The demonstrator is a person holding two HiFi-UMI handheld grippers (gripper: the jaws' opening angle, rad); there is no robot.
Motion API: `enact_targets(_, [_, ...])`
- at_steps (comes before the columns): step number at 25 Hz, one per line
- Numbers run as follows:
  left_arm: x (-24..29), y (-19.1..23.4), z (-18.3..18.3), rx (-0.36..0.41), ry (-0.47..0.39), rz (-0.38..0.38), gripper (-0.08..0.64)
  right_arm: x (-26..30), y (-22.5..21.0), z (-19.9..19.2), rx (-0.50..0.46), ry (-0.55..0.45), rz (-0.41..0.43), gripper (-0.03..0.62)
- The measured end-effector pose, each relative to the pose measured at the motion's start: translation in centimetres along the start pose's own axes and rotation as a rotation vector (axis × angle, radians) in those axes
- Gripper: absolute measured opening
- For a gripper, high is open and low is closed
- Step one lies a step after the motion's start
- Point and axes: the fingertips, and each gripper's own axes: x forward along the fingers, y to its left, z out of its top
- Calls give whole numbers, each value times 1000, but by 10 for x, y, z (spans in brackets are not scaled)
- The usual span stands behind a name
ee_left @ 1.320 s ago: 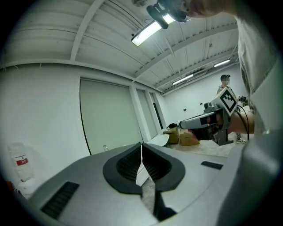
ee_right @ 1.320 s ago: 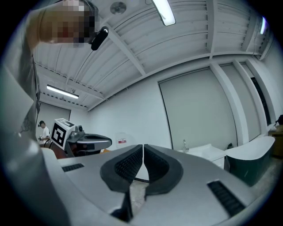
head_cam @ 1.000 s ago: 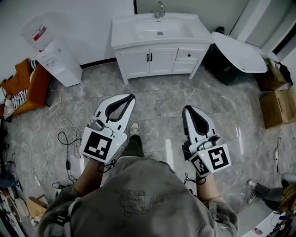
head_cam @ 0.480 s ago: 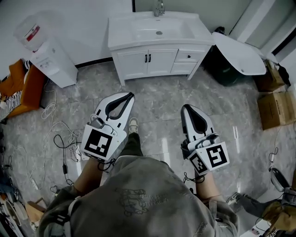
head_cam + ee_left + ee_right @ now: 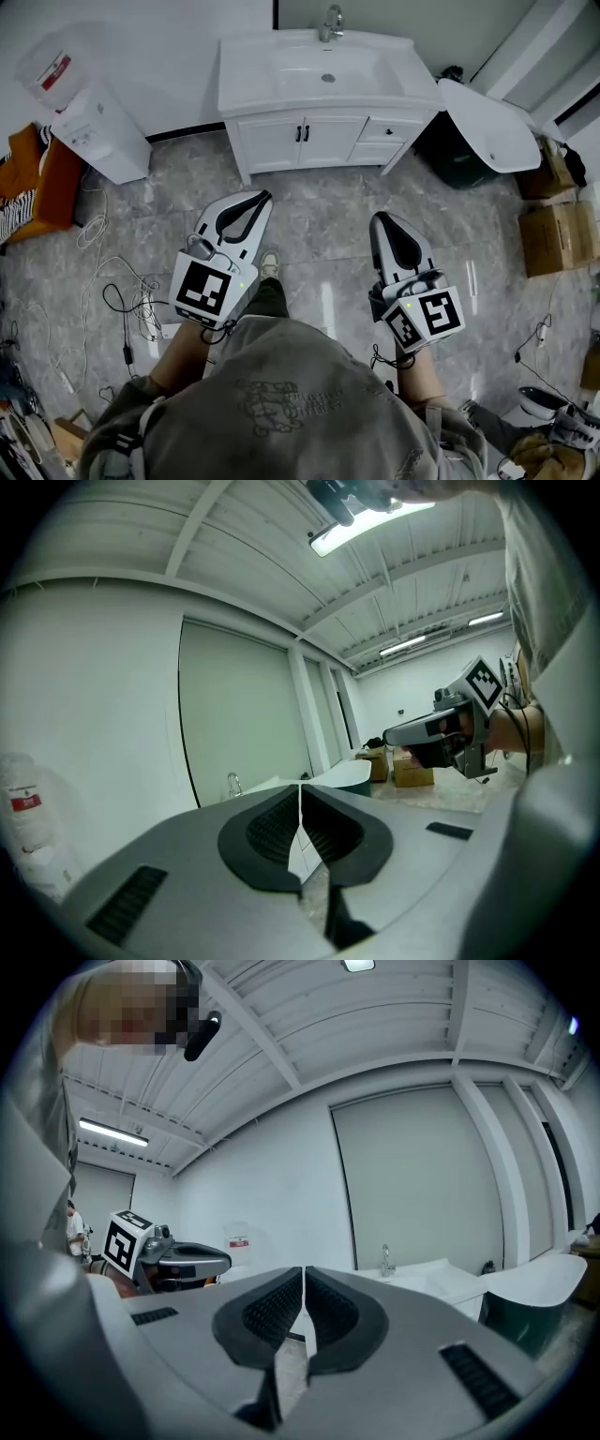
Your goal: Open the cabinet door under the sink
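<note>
A white vanity with a sink (image 5: 323, 70) and a tap stands against the far wall. Under the basin are two closed cabinet doors (image 5: 305, 141) with small black handles (image 5: 302, 134), and drawers to their right. My left gripper (image 5: 265, 197) and right gripper (image 5: 379, 219) hang side by side over the grey floor, well short of the vanity, both pointing at it. Each has its jaws shut with nothing between them. In the left gripper view the left gripper (image 5: 301, 789) points level at the sink; in the right gripper view the right gripper (image 5: 305, 1272) does the same.
A water dispenser (image 5: 89, 127) stands left of the vanity, orange bags beyond it. A white bathtub (image 5: 487, 122) and cardboard boxes (image 5: 553, 234) lie at the right. Loose cables (image 5: 122, 291) run across the marble floor (image 5: 319, 216) at the left. A shoe (image 5: 270, 265) shows between the grippers.
The vanity has grown a little larger and shifted slightly as I moved toward it with both grippers. Their jaws stayed shut throughout.
</note>
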Motion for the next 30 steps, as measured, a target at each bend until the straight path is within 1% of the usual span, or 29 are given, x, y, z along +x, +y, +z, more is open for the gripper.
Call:
enact_targets(6, [53,57,-15,-13,2,-44,21,71,-28,-8,25,53,-37,31])
enact_targets(9, [84,88,-25,-12,20,-62,21,109,-46,-9,37,76,-66,31])
enact_targets(13, [131,134,-44,-15,53,-63,21,168,-73,-13,40,110,-95,31])
enact_targets(17, [173,169,-59,-17,53,-107,21,222,-92,-21,43,157,-113,31])
enact_targets(20, [197,186,-72,-33,36,-149,21,253,-105,-31,40,185,-120,30])
enact_targets(22, [212,194,-85,-43,45,-160,21,271,-113,-39,25,205,-126,31])
enact_targets(26, [242,210,-114,-73,78,-137,21,301,-132,-55,30,232,-151,31])
enact_targets(30, [270,220,-139,-65,86,-116,21,326,-150,-78,47,260,-151,31])
